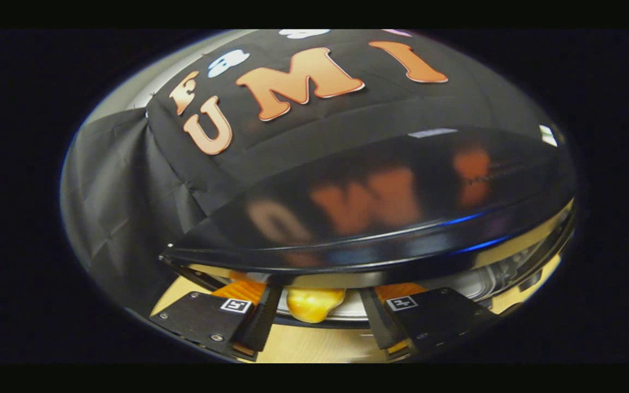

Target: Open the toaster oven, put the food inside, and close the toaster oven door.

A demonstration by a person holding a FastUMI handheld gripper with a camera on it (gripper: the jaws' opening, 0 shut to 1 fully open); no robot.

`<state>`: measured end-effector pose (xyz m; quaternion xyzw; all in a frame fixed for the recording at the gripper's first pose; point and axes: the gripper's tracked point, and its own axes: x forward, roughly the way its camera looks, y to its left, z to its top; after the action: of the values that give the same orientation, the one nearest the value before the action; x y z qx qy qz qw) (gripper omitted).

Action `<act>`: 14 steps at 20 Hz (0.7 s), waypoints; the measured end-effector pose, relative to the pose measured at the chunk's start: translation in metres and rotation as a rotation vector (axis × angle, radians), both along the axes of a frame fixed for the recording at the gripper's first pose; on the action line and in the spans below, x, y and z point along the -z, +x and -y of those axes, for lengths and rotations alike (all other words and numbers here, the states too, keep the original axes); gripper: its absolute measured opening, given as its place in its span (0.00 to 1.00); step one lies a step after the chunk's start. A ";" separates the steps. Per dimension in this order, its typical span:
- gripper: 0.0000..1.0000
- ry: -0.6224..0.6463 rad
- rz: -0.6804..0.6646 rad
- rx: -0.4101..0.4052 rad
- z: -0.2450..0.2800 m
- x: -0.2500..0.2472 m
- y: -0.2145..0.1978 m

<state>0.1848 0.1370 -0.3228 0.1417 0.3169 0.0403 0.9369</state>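
Observation:
The toaster oven's glossy black top (380, 202) looms close ahead of me and mirrors the booth wall. Along its near edge runs a dark rounded lip (320, 273) with a chrome strip (516, 248) under it to the right. Below that lip lies a yellow piece of food (314, 304) on a pale round plate (350, 310). My gripper (320, 295) stands open, its fingers (262, 319) spread on either side of the food without touching it. The fingertips reach up to the lip. I cannot tell whether the door is open or shut.
A light wooden tabletop (303, 344) shows under and between the fingers. Black cloth (123, 185) hangs behind and to the left of the oven.

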 end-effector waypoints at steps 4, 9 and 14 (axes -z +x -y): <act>0.78 -0.173 0.016 -0.010 0.011 0.012 -0.004; 0.84 -0.259 0.053 -0.047 0.012 0.002 -0.009; 0.85 -0.269 0.087 -0.064 0.014 -0.024 -0.031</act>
<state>0.1536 0.1228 -0.2990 0.0029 0.2830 0.0337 0.9585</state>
